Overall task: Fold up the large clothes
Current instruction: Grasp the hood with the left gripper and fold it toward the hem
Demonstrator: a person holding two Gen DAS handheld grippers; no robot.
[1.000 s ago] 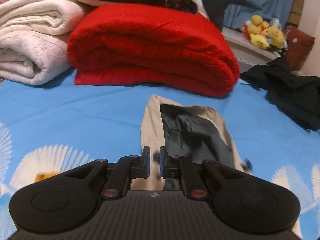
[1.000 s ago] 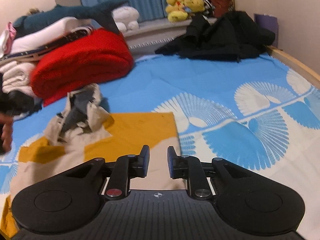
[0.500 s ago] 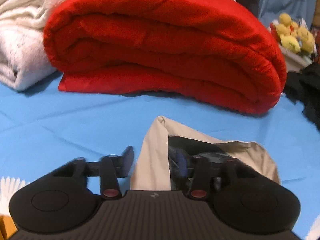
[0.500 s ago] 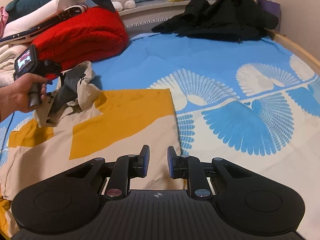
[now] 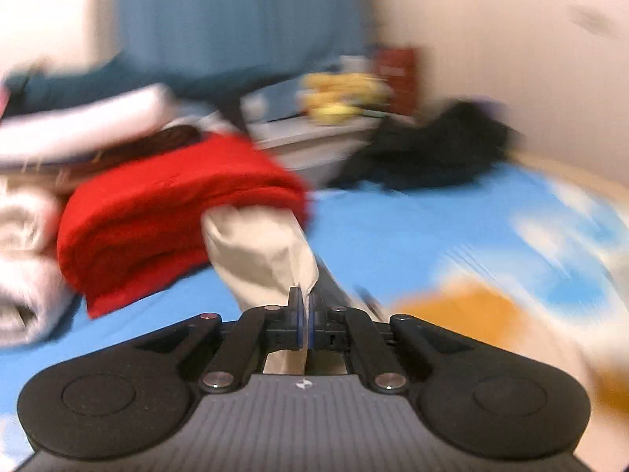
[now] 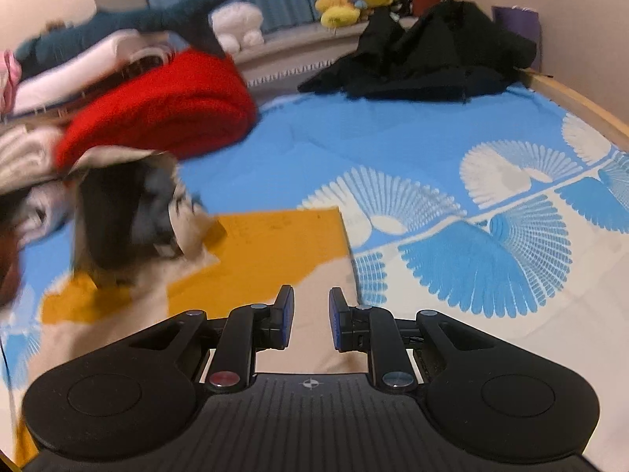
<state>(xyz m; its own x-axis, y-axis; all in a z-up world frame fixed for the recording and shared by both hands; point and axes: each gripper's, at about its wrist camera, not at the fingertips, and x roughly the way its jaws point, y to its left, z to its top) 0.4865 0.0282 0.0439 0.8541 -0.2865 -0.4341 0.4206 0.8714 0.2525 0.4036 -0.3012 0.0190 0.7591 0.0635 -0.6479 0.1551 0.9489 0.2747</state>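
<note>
Left gripper [image 5: 305, 303] pinches beige garment [image 5: 267, 255] (right gripper [image 6: 311, 316] parted, empty).

beige-and-mustard garment [image 6: 251, 251], collar end lifted

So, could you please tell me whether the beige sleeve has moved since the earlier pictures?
Yes. The beige sleeve, flat on the blue bedsheet before, now rises up in front of the red blanket, with the left tool having just closed on it.

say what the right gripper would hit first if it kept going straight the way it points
Probably the beige and orange garment lying on the bed just ahead of the right gripper; its open jaws hold nothing. Depth is hard to judge.
</note>
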